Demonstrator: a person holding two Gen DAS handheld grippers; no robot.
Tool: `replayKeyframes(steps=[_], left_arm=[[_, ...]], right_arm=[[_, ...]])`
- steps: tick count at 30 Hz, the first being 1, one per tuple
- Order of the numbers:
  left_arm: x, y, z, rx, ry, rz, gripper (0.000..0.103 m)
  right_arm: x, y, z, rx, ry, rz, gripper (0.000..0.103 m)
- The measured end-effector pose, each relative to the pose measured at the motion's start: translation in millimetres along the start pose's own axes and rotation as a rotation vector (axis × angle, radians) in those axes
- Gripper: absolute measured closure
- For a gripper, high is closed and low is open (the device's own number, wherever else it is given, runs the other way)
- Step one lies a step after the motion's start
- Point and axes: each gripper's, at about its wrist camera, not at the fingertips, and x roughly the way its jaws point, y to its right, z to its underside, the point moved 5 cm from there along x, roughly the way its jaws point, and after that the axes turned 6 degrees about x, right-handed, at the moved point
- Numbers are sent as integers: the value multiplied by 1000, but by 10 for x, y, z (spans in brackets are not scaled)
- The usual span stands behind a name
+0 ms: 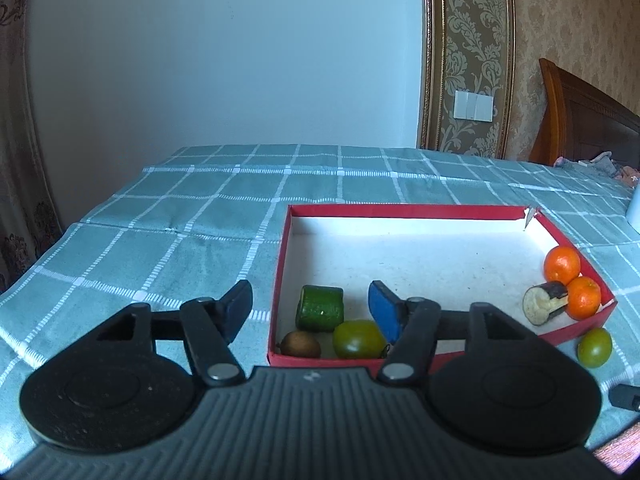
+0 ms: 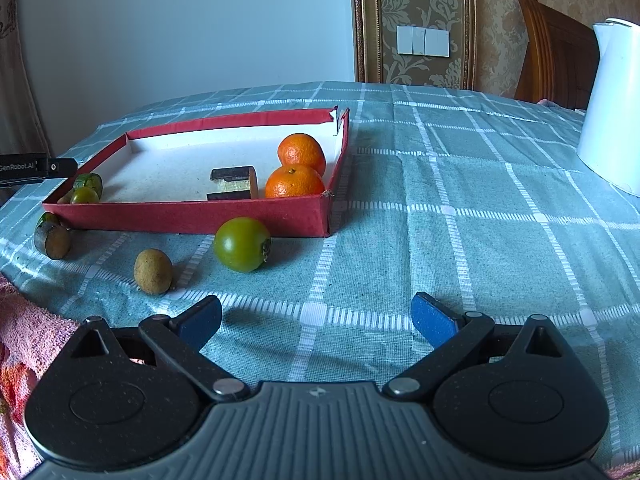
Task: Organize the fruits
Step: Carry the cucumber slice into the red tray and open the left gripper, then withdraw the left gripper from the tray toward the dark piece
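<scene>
Sorting looks part done, w/ several pieces already in the red box (image 2: 192,216) and a few left out on the worktop (image 2: 440,184). Both tools are spread and carry nothing. The left tool (image 1: 310,304) hangs over the box's near left corner, where a green cucumber chunk (image 1: 320,307), a green tomato (image 1: 359,339) and a kiwi (image 1: 301,344) sit together. At the box's right end are two oranges (image 2: 301,151), touching, w/ a cut eggplant piece (image 2: 236,184) just beside them.

Still outside, in front of the box: a second green tomato (image 2: 242,244) near the front wall, a second kiwi (image 2: 153,266) left of it, and a dark-skinned chunk (image 2: 52,240) by the near left corner, w/ a smaller green piece behind it; what that one is can't be told.

Likely next step: the right tool (image 2: 316,320) goes for the loose tomato, closest to it, approx ahead and to the left. It's round, so it may roll; the jaws need to straddle it squarely. The box wall just behind limits overshoot. A white kettle (image 2: 612,112) stands well apart on the right, no obstacle. A pink towel (image 2: 28,332) lies at the near left edge.
</scene>
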Motion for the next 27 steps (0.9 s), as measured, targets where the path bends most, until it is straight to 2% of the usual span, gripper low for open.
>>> replayKeyframes(steps=[8,12,17,19,23,25,27], left_arm=[[-164,35,22,-5,6,-8,40],[-250,33,63,-22,3,-15,30],[-365,-21,128,-53,-1,-32,23],[-409,-41,166,-60,-2,-47,15],[-503,-90,277,-70,-6,-69,12],[-542,-113,340,-71,-7,-79,6],[-571,-132,401,-76,-10,-87,3]], right_arm=[[-2,9,0,2,1,8,1],[-1,7,2,-1,0,14,1],[5,1,6,-4,-1,17,1],[5,-1,6,-5,-1,17,1],[10,-8,10,-13,-4,24,1],[11,-10,12,-18,-5,28,1],[13,-9,15,-23,-7,32,1]])
